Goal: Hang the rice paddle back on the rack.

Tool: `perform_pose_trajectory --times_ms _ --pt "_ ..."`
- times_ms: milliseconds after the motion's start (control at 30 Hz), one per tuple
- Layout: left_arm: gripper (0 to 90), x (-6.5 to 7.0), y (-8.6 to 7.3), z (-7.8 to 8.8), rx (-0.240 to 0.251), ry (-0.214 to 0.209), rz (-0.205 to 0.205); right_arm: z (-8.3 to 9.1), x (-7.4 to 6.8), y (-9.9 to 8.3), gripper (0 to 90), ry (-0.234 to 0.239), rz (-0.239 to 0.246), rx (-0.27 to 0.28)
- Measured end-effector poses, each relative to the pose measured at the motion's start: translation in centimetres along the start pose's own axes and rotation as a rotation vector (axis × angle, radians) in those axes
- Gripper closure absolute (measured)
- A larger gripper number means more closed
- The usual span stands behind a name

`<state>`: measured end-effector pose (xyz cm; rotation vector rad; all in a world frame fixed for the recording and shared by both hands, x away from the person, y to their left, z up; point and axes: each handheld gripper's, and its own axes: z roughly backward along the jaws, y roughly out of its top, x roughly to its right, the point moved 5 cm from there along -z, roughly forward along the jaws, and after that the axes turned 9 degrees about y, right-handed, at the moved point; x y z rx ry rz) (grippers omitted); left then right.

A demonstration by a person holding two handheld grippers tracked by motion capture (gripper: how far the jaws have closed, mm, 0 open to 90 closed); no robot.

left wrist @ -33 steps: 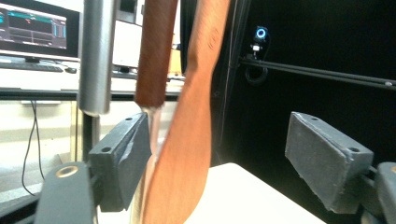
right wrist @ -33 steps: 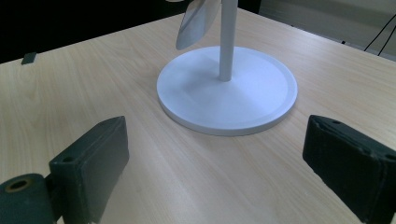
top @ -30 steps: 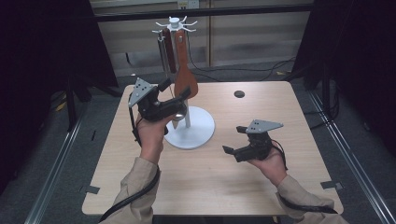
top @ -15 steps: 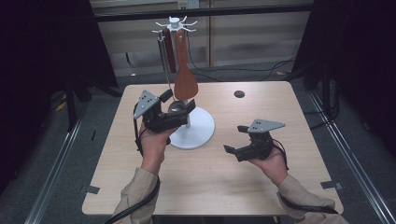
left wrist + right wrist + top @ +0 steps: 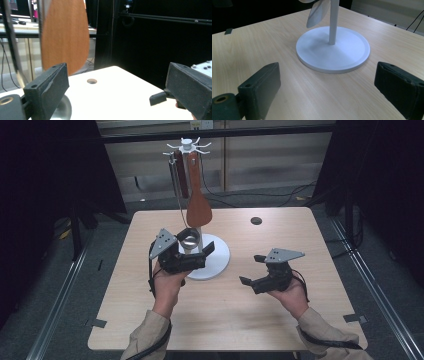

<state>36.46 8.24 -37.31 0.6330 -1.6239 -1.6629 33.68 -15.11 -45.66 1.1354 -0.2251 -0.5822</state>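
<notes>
A light wooden table (image 5: 310, 320) is seen from above, with a white utensil stand (image 5: 220, 257) placed on its far-left part; the stand has a round flat base, an upright pole and small hooks at the top. From those hooks a wooden spatula (image 5: 198, 205) is hung, its broad blade pointing down over the base, and beside it on the left a dark-handled metal utensil (image 5: 179, 177) is suspended; a rounded metal part can be made out low by the pole, but its kind cannot be told. The left gripper (image 5: 197, 251) is held in the left hand (image 5: 167, 285) just in front of the stand, over the near-left edge of the base, and its jaws are spread wide with nothing between them. In the left gripper view the spatula blade (image 5: 65, 35) is seen just beyond the left jaw, apart from it, and a small round hole (image 5: 91, 81) in the tabletop lies farther off. The right gripper (image 5: 252, 270) is held in the right hand (image 5: 292, 292) above the near-right part of the table, well apart from the stand, pointed left. Its jaws are likewise parted and empty, and in the right gripper view the stand's base (image 5: 333, 50) is framed between them, farther off on the table.
</notes>
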Motion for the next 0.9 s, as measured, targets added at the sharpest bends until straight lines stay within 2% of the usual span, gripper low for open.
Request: perform_pose_trajectory --times_ms 233,300,333,400,467,533,633,700,800,833,867,900 --pt "4.3 0.8 -1.1 0.1 -0.029 -0.026 -0.018 0.1 0.1 -0.1 6.5 0.000 -0.004 0.001" --pt "4.4 1.4 -1.5 0.0 -0.018 -0.041 0.007 0.1 0.1 -0.1 6.5 0.000 -0.005 0.001" --pt "4.3 1.3 -1.6 0.1 -0.030 -0.038 -0.007 0.2 0.1 -0.1 6.5 0.001 -0.004 0.002" --pt "4.4 1.6 -2.0 -0.1 -0.035 -0.044 -0.003 0.2 0.2 -0.2 6.3 -0.006 -0.009 -0.004" --pt "4.4 1.8 -2.4 -0.1 -0.050 -0.051 -0.027 0.3 0.2 -0.2 6.3 -0.009 -0.004 -0.002" --pt "4.3 2.1 -2.8 0.0 -0.052 -0.058 -0.012 0.4 0.2 -0.2 6.3 -0.009 -0.002 0.000" --pt "4.3 2.3 -3.3 0.1 -0.066 -0.067 -0.026 0.5 0.4 -0.3 6.2 -0.015 -0.001 -0.003" --pt "4.2 2.4 -3.5 0.2 -0.072 -0.064 -0.010 0.7 0.6 -0.5 6.2 -0.019 -0.008 -0.002" --pt "4.0 2.4 -3.9 0.3 -0.092 -0.073 -0.030 1.0 0.8 -0.7 5.8 -0.022 -0.021 0.000" --pt "3.8 2.4 -4.0 0.3 -0.093 -0.086 -0.032 1.1 0.9 -0.7 5.5 -0.025 -0.025 0.000" --pt "3.7 2.6 -4.2 0.3 -0.104 -0.081 -0.021 1.2 1.0 -0.7 5.3 -0.028 -0.028 0.001" --pt "3.6 2.5 -4.4 0.2 -0.106 -0.089 -0.029 1.2 1.0 -0.7 5.2 -0.029 -0.036 0.006"
